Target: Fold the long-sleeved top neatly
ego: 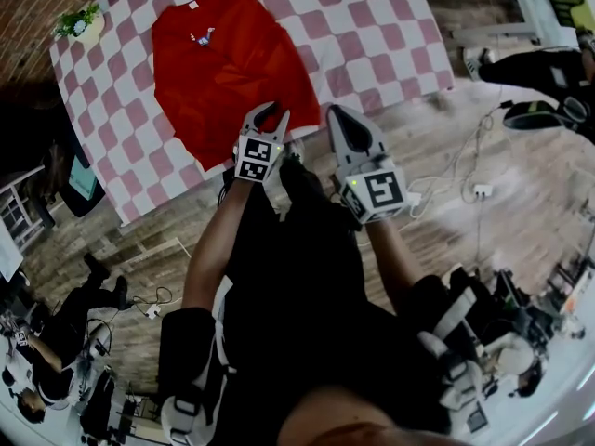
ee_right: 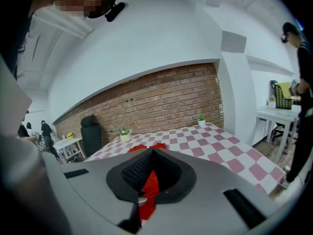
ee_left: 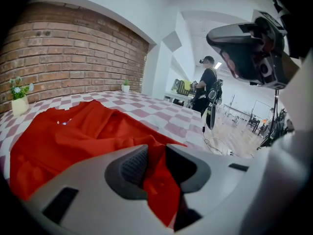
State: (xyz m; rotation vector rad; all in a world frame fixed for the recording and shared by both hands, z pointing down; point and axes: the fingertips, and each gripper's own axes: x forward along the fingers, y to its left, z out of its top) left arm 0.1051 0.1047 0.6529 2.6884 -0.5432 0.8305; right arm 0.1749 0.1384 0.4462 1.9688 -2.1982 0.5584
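A red long-sleeved top (ego: 228,63) lies spread on the checked table (ego: 372,35), collar towards the far side, its near hem at the table's front edge. My left gripper (ego: 270,114) is at that hem. In the left gripper view its jaws (ee_left: 156,163) stand apart, and a fold of the red cloth (ee_left: 161,180) hangs loosely between them. My right gripper (ego: 337,111) is at the hem's right corner. In the right gripper view its jaws (ee_right: 151,173) are shut on a thin strip of the red cloth (ee_right: 149,195).
A potted plant (ego: 82,24) stands at the table's far left corner, and a second small plant (ee_left: 125,85) stands on its far edge. A person (ee_left: 208,89) stands beyond the table to the right. Cables and a power strip (ego: 479,190) lie on the wooden floor.
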